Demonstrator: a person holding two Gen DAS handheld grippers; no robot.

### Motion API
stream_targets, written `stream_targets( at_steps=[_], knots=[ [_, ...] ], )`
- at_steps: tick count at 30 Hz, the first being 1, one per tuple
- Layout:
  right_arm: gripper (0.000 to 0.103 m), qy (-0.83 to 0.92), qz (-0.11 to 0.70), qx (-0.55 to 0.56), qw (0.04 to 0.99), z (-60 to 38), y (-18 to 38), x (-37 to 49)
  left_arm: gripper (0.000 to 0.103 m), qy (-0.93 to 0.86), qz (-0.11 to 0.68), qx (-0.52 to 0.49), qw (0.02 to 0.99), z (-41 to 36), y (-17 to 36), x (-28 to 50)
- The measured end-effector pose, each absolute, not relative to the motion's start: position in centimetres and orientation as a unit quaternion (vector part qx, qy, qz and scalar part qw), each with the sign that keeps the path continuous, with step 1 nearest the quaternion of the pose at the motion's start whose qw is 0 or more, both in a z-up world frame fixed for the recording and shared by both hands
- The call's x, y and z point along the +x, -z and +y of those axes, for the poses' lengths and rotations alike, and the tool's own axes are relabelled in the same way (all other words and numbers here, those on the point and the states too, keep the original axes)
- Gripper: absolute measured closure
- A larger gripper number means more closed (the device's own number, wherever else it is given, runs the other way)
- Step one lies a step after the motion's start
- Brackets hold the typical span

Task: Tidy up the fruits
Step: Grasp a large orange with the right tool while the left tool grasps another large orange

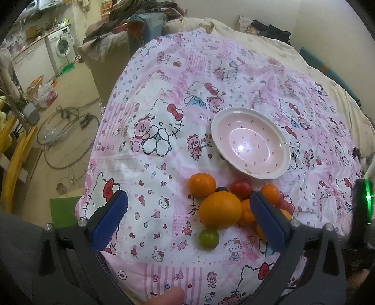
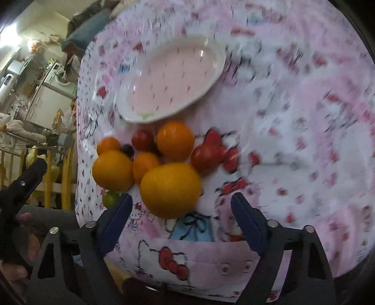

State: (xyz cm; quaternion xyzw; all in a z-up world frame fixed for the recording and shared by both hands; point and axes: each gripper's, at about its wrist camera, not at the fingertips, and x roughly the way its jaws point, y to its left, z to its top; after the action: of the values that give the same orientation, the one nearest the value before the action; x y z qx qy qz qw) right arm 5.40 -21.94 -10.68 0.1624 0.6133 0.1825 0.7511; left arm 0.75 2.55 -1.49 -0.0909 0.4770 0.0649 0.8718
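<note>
A pile of fruit lies on a pink cartoon-print cloth point(image 1: 164, 150): a large orange point(image 1: 220, 210), smaller oranges point(image 1: 202, 184), red tomatoes point(image 1: 241, 188), a dark grape point(image 1: 221, 189) and a green fruit point(image 1: 208, 238). An empty pink plate point(image 1: 250, 143) sits just beyond the pile. My left gripper point(image 1: 187, 215) is open above the cloth, its right finger over the pile's right side. My right gripper point(image 2: 181, 211) is open, just short of the nearest large orange point(image 2: 171, 190). The plate point(image 2: 173, 79) lies beyond the pile in this blurred view.
The cloth covers a bed whose left edge drops to a floor with coiled cables point(image 1: 68, 131). A washing machine point(image 1: 61, 47) and clutter stand far left. A yellow rail point(image 1: 16, 162) is at the left. Piled clothes point(image 1: 140, 16) lie at the bed's far end.
</note>
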Motion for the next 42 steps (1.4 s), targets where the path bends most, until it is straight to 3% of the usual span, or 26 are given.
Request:
stream_targets(
  at_steps=[6,10,17,22,23,25,30,33,42],
  knots=[
    [0.028,-0.185,0.627,0.175,0.736,-20.6,12.5,6.4,0.000,-0.069,0.487,-0.098,0.865,2.8,1.7,1.0],
    [0.040,-0.193,0.627,0.171,0.735,-20.6,12.5,6.5,0.001,-0.069,0.492,-0.098,0.862,2.8,1.9,1.1],
    [0.042,-0.196,0.615,0.182,0.742,-22.0,10.9,5.5,0.001,-0.084,0.512,-0.098,0.849,3.3,2.9,1.3],
    [0.042,-0.174,0.584,0.194,0.768,-24.5,8.8,4.5,0.002,-0.048,0.576,-0.095,0.811,1.9,5.7,1.3],
    [0.042,-0.164,0.579,0.190,0.776,-25.1,8.5,4.4,0.004,-0.038,0.587,-0.099,0.803,1.4,6.3,1.3],
    [0.042,-0.154,0.577,0.200,0.777,-26.2,8.5,4.3,0.023,-0.024,0.600,-0.101,0.793,0.4,7.0,1.7],
    [0.042,-0.144,0.576,0.208,0.778,-27.5,8.7,4.3,0.024,-0.011,0.611,-0.088,0.787,-1.7,7.5,4.1],
    [0.042,-0.144,0.575,0.212,0.777,-27.7,8.8,4.1,0.037,-0.008,0.616,-0.074,0.784,-2.5,8.6,5.3],
    [0.042,-0.150,0.569,0.217,0.779,-27.4,8.5,4.2,0.049,-0.016,0.606,-0.065,0.793,-2.3,9.2,5.5]
  ],
)
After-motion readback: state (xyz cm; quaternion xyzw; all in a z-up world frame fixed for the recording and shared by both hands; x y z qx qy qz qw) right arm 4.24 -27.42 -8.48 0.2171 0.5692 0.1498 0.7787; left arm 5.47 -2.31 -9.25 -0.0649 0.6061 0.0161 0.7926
